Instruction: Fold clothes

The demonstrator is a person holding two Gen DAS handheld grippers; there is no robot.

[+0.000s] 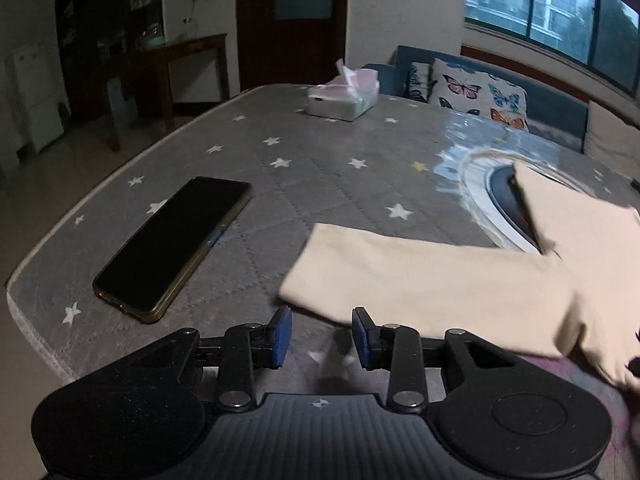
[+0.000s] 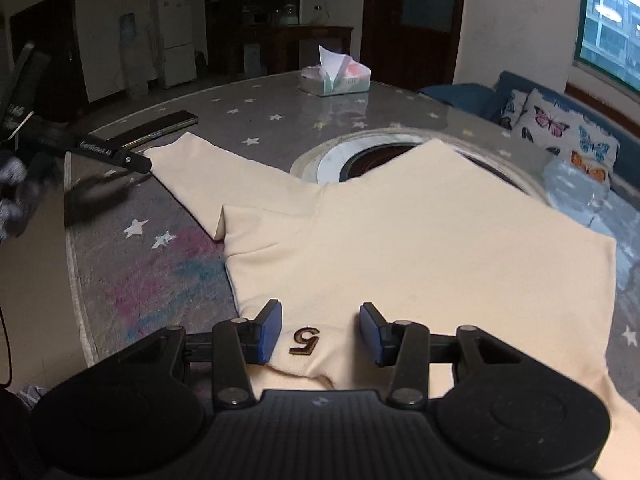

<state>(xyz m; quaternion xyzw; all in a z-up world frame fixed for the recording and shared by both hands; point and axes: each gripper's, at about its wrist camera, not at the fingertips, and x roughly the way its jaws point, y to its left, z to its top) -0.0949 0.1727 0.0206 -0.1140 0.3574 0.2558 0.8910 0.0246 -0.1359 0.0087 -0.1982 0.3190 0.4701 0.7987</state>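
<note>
The left gripper (image 1: pixel 322 330) has its jaws spread with nothing between them, hovering over the grey star-patterned worktop (image 1: pixel 248 152) just short of the cuff of the cream sweater's sleeve (image 1: pixel 400 264). The right gripper (image 2: pixel 320 330) also has its jaws spread, held above the cream sweater (image 2: pixel 400 240) near a small brown "5" patch (image 2: pixel 306 340); whether the blue pads touch the fabric cannot be told. The sweater lies flat on the worktop, one sleeve stretched out to the left, its upper part covering a round inset (image 2: pixel 352 158). A black phone (image 1: pixel 172 244) lies left of the sleeve. A tissue box (image 1: pixel 344 100) sits at the far edge, with butterfly cushions (image 1: pixel 476 94) on a sofa beyond.
</note>
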